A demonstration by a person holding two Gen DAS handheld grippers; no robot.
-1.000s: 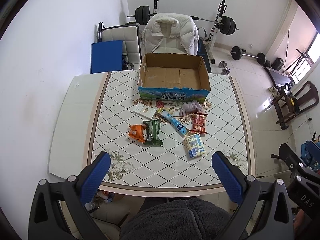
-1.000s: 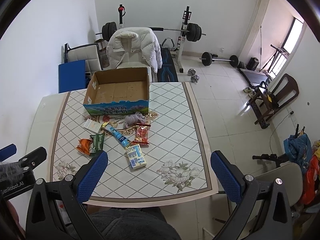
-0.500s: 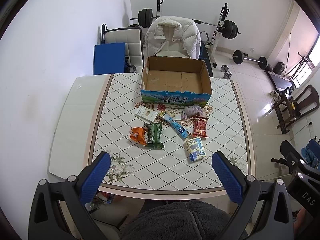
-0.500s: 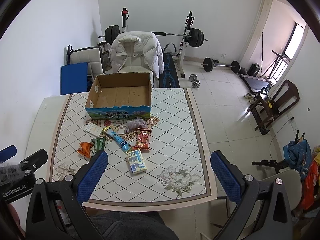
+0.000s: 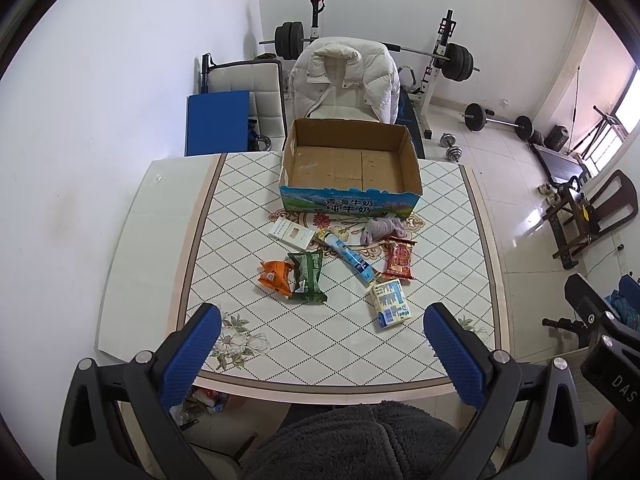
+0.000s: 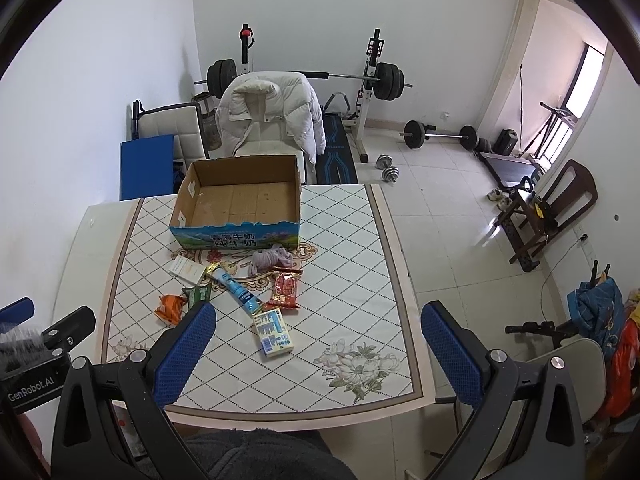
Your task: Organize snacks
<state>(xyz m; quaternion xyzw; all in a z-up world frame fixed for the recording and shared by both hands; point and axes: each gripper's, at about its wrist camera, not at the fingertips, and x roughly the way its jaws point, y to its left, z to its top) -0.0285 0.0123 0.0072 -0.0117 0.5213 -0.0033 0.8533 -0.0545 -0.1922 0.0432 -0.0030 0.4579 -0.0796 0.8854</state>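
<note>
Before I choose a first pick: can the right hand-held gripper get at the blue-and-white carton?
Probably yes. The right hand-held gripper hangs open above the table's near edge, and the blue-and-white carton lies flat nearest it, with nothing on top and bare table on its near side.

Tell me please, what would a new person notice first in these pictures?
Probably the open cardboard box, empty, at the far side of the table, with a loose scatter of snack packets lying in front of it. Behind the table, a white puffer jacket hangs on a chair, and a barbell rack stands against the wall.
</note>
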